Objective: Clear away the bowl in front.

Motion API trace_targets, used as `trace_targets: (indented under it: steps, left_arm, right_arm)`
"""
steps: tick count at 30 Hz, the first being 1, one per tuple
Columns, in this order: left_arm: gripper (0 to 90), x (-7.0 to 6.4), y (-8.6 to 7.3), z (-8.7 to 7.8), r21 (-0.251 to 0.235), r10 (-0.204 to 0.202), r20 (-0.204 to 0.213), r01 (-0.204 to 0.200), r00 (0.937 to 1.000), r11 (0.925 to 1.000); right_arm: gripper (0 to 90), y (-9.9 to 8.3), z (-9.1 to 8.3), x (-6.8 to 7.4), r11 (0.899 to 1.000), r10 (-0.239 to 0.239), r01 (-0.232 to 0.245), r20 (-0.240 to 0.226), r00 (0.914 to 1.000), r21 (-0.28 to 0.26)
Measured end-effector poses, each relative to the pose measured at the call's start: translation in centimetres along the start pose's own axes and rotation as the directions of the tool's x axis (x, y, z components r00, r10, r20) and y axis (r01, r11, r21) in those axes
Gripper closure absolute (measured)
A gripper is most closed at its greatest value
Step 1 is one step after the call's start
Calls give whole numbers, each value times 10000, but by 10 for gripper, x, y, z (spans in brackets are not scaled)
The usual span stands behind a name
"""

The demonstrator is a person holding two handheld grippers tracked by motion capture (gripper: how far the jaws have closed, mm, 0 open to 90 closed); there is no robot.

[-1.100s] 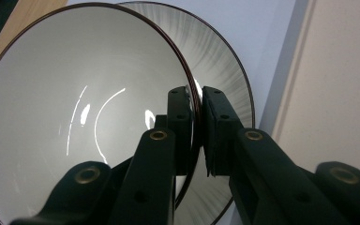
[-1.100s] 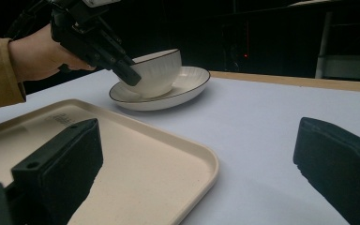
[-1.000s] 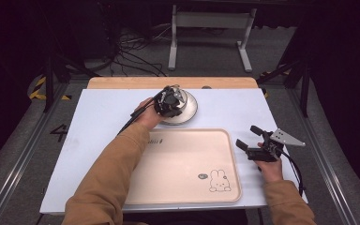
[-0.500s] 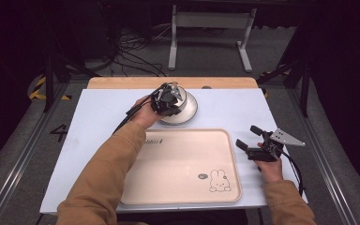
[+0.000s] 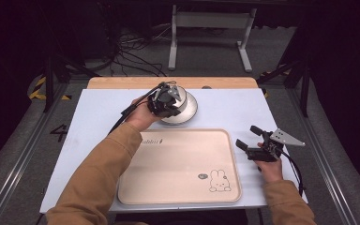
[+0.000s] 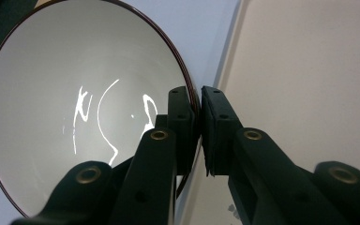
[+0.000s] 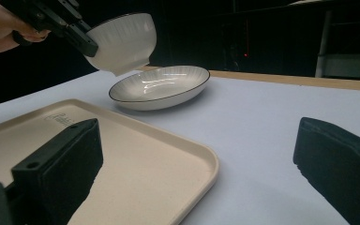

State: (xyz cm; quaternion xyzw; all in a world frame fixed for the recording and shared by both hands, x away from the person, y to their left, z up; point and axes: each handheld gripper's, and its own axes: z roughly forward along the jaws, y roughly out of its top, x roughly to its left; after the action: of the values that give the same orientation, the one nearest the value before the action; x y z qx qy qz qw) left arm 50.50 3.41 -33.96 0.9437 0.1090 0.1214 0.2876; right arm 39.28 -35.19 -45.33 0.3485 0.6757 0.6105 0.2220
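A white bowl (image 7: 122, 42) with a thin dark rim hangs tilted in the air, just above a shallow white plate (image 7: 161, 86). My left gripper (image 6: 198, 122) is shut on the bowl's rim, one jaw inside the bowl (image 6: 75, 117) and one outside. From above, the left gripper (image 5: 166, 101) and the bowl (image 5: 180, 95) sit over the near left part of the plate (image 5: 190, 112). My right gripper (image 5: 246, 136) rests open on the table right of the beige tray (image 5: 178, 164), with nothing between its jaws. The right gripper (image 7: 194, 159) faces the plate across the tray's corner (image 7: 187, 154).
The beige tray has a small rabbit print (image 5: 219, 180) near its front right corner. The pale blue table top (image 5: 98, 112) ends in a wooden strip (image 5: 122, 83) at the far edge. Cables and a metal stand (image 5: 206, 21) lie on the floor beyond.
My left gripper and the bowl have shifted slightly left and nearer, off the plate's middle. The right gripper has stayed put.
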Motion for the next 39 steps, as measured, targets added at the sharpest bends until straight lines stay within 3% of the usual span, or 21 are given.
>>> trace_targets:
  steps: [11, 18, 39]
  left_arm:
    - [836, -13, -4, -13, -146, 155, 239, -152, 9996, 9998]
    - [836, -26, -10, -27, -545, 300, 486, -274, 9984, 9981]
    - [836, -51, -28, -49, -979, 941, 935, -849, 9912, 9916]
  right_arm:
    - [22, 0, 0, 0, 10000, -9, 9, 9, 10000, 11]
    - [22, 0, 0, 0, 10000, -19, 19, 27, 10000, 10]
    - [22, 0, 0, 0, 10000, -29, 29, 38, 10000, 4]
